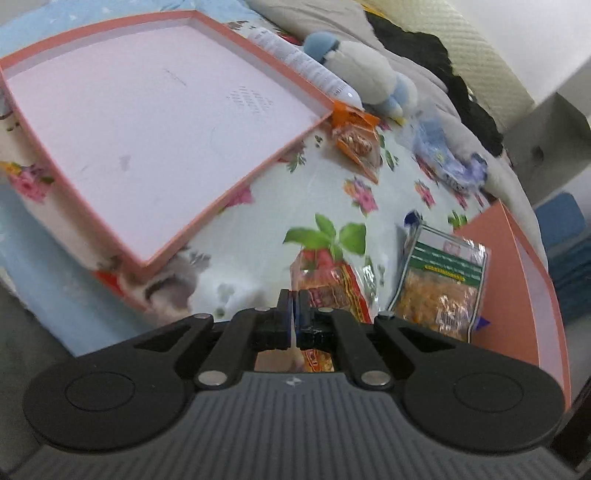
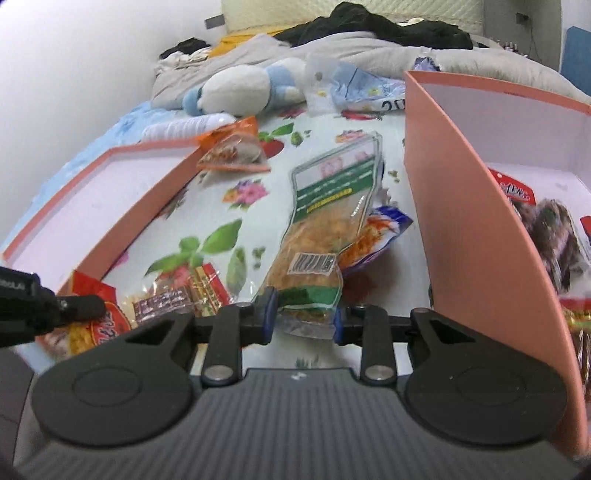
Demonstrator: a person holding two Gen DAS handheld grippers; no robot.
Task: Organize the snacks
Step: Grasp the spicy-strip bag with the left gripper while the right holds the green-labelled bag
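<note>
Two crinkly plastic snack bags (image 2: 314, 236), gripped.

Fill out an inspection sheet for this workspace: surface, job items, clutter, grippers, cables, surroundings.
Surface: flowered bedsheet.
Job's things: shallow pink tray, bare inside; deep pink box holding packets; green-label snack bag, red packet, orange packet and blue packet on the sheet.
Clutter: plush toy, white tube, clothes.
Grippers: left gripper shut, over the red packet; right gripper around the green-label bag's end.
Cables: nothing seen.
Surroundings: white wall.
</note>
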